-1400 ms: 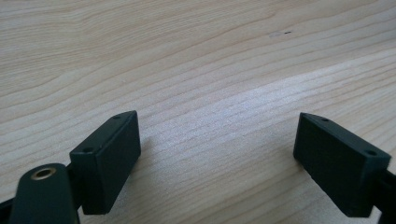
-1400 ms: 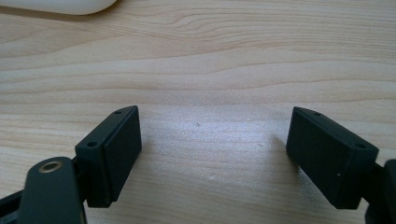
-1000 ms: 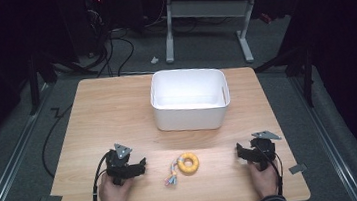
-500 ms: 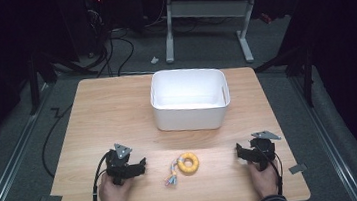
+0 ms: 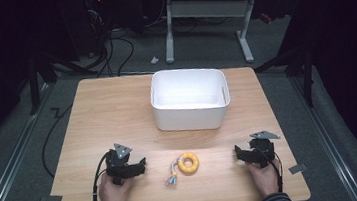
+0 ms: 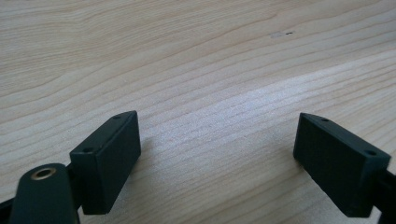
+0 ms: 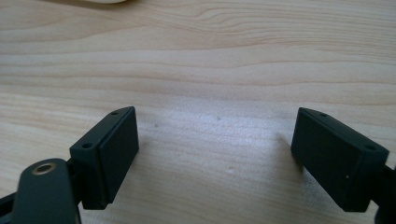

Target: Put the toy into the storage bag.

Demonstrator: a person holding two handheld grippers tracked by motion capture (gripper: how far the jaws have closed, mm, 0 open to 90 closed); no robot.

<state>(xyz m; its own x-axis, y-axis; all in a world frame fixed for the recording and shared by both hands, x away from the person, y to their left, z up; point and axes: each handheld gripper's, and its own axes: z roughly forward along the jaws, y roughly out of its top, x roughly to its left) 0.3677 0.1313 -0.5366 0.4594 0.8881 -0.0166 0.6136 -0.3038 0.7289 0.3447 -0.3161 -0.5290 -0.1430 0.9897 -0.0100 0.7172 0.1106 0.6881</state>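
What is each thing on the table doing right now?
White bin: upright, looks empty.
Yellow ring: lying flat, untouched.
Small coloured bundle: lying beside the ring.
Left tongs: open, holding nothing.
Right tongs: open, holding nothing.

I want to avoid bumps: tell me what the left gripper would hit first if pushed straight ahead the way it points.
Probably the yellow ring. In the high view the left gripper rests on the table pointing right, toward the ring; between its open fingers lies bare wood, so the exact line is uncertain.
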